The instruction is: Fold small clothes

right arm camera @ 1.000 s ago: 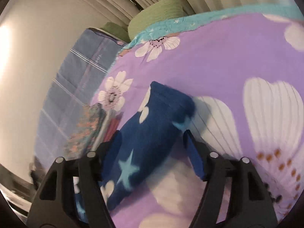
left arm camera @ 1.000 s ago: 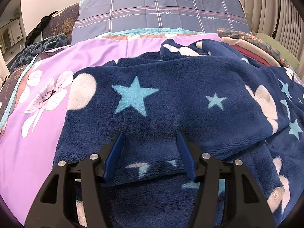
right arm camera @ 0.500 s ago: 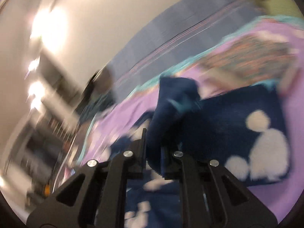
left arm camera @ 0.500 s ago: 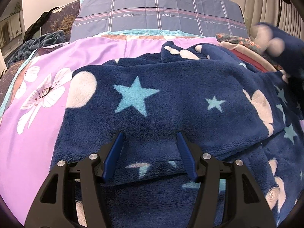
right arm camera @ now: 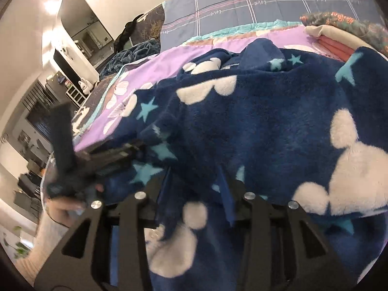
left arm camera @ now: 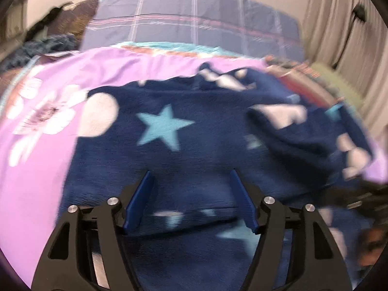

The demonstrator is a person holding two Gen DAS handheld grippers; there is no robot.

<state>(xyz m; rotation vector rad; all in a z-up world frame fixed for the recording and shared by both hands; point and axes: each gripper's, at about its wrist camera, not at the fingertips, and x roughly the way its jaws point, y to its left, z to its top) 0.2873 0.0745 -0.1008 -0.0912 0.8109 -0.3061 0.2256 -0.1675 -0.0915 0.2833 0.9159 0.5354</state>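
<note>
I count one navy fleece garment mid-frame on the purple bed cover. My left tool gapes above it. Only the right view shows my right tool, parted with fleece between its fingers, and folded clothes upper right.

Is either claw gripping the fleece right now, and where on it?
Left claw is open over the navy fleece garment, holding nothing. Right claw: fabric lies between its fingers, but a grip cannot be confirmed.
</note>
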